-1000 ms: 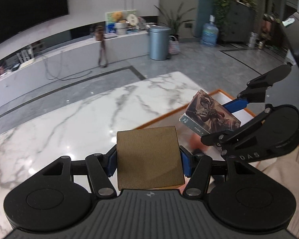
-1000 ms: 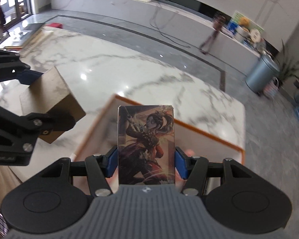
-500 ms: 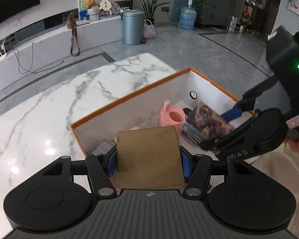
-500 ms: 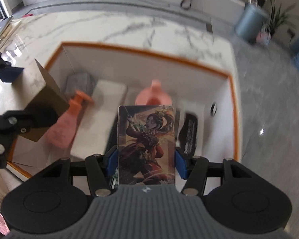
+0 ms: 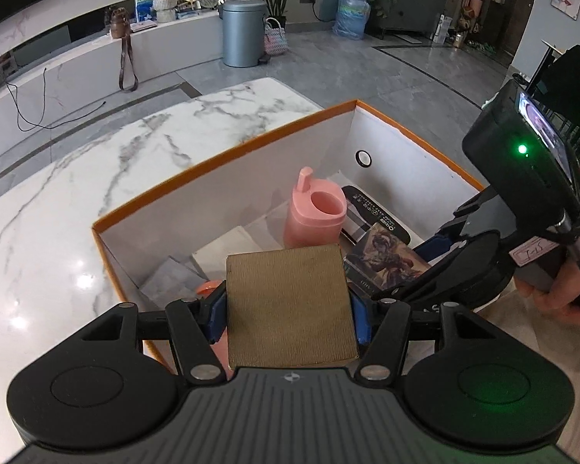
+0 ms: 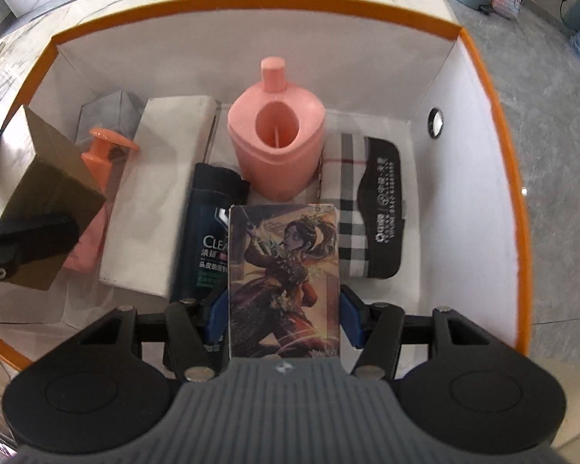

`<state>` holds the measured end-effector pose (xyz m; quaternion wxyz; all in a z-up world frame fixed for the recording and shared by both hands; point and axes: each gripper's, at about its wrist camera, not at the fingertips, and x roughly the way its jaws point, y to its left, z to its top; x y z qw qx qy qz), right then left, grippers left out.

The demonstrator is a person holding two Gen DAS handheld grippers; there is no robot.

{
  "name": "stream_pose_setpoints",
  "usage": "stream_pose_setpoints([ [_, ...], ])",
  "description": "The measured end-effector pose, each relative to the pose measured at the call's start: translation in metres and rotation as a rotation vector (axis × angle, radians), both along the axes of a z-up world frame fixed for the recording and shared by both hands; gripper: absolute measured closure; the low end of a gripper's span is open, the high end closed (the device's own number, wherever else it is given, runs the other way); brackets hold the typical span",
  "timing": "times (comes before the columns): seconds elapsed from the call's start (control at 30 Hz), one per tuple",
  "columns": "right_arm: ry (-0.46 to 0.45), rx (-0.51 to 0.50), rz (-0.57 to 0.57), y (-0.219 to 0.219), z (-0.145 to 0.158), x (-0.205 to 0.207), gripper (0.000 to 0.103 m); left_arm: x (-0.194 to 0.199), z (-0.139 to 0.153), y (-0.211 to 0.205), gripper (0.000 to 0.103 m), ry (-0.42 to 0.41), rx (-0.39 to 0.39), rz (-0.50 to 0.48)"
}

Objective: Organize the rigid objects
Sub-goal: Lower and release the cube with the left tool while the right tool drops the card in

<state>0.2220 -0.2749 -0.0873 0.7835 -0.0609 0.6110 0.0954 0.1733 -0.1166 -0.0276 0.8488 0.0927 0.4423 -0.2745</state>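
marble tabletop (image 5: 96, 178) is seen carrying an orange-rimmed box (image 5: 220, 158) with white inner walls, and grey floor tiles are spread beyond it. the left gripper (image 5: 288, 305) is closed on a brown box (image 5: 290, 305), which is clamped between the blue pads and held over the near left corner of the orange-rimmed box. the right gripper (image 6: 284, 311) is closed on a picture card box (image 6: 286, 282), printed with a figure in red, and is held above the middle of the open box, just beside the left gripper. inside, a pink jug (image 6: 276, 131) is stood upright near the back wall. a dark shampoo bottle (image 6: 207, 239) is laid flat in front of it, beside a long white box (image 6: 154, 201). a pink bottle (image 6: 96, 178) with an orange cap is laid at the left, partly hidden by the brown box, with a grey box (image 6: 110, 110) behind it. a checked cloth (image 6: 348, 208) and a black pouch (image 6: 382, 208) are laid along the right side. a small round hole (image 6: 436, 121) is seen in the right wall.
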Motion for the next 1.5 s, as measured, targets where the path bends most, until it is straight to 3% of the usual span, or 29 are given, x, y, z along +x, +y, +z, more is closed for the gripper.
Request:
stream_pose_setpoints([
  [0.43,-0.018,-0.007,-0.005,0.003,-0.008,-0.002,0.043,0.001,-0.009,-0.01,0.034,0.019,0.001,-0.016],
  [0.53,-0.07,-0.015,-0.01,0.003,-0.004,-0.008,0.037,0.0,-0.01,-0.012,0.034,0.023,-0.002,-0.017],
  [0.83,-0.338,0.038,-0.096,-0.011,0.024,-0.038,0.038,-0.002,-0.014,-0.016,0.034,0.029,-0.006,-0.018],
  [1.03,-0.444,0.057,-0.137,-0.015,0.033,-0.047,0.039,0.001,-0.019,-0.022,0.034,0.011,0.013,-0.016],
  [1.5,-0.413,0.034,-0.175,-0.014,0.023,-0.038,0.045,0.016,-0.032,-0.026,0.034,-0.006,0.067,-0.01],
])
